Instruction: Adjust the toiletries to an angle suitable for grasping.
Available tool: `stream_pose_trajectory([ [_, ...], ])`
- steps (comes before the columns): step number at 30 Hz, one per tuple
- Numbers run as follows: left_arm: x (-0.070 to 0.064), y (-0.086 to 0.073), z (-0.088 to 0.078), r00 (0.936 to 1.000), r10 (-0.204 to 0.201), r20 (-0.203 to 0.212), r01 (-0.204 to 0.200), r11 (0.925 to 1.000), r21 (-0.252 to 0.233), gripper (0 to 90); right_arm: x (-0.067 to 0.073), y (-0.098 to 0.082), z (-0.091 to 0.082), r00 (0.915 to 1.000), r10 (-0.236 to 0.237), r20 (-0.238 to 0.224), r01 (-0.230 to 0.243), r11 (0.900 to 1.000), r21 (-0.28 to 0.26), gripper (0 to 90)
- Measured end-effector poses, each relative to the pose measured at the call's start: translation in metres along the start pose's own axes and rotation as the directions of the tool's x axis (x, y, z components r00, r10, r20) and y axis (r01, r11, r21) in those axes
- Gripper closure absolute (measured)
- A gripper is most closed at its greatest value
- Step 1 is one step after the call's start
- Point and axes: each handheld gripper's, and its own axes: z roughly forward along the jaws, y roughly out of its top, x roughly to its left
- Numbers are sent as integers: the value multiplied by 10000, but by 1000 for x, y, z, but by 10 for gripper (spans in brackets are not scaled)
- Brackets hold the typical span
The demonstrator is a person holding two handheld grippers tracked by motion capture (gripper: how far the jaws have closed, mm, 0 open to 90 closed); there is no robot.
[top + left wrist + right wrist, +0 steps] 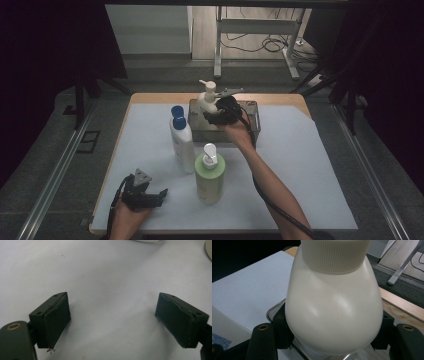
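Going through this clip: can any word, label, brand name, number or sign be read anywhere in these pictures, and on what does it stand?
None can be read.
Blue-capped white bottle: no legible print in the high view.
Green pump bottle: label too small and dim to read.
Cream pump bottle between the right tongs over the clear bin: its surface is plain.
Blue printed patch at the right gripper view's lower left: too blurred to read.

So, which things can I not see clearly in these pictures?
- Cream pump bottle, right gripper view: its pump head is cut off by the top edge.
- The same bottle's lower body, high view: hidden by the right gripper and the clear bin.
- Blue-capped bottle, high view: label text too small to read.
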Motion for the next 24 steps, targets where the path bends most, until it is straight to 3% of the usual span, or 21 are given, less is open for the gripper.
stream_pose_trajectory([
  [12,0,0,0,10000,6,-7,-6,10000,1,121,-4,-6,-19,9995,-159,-270,155,9998,-126,353],
  [16,0,0,0,10000,9,-7,-9,10000,12,121,-7,-9,-26,9991,0,-415,-5,9999,-131,368],
  [24,0,0,0,10000,13,-9,-13,10000,13,121,-11,-18,-46,9981,-102,-615,99,9999,-53,464],
])
